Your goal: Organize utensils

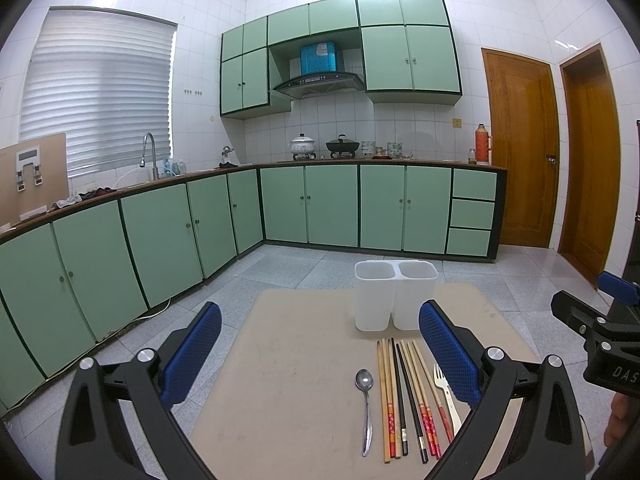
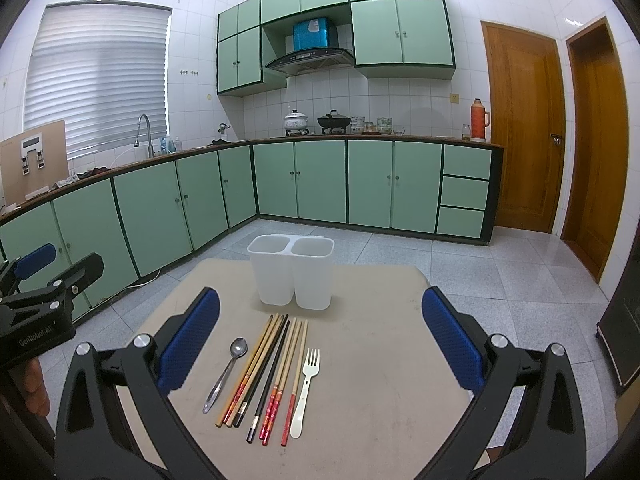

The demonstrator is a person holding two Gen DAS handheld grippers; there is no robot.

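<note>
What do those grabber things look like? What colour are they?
Each hand-held gripper, left and right, has a black plastic frame with silver round bolts and two blue fingers with bumpy, dotted pads. White lettering is printed on the black bodies. No cables show.

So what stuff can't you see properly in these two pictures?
- Fork, left wrist view: the left hand-held gripper arm covers its handle end.
- Holder, both views: the walls hide the bottom inside both cups.
- Bowls on the far counter, both views: too small to tell what's in them.
- Right hand-held gripper, left wrist view: cut off by the picture's edge.
</note>
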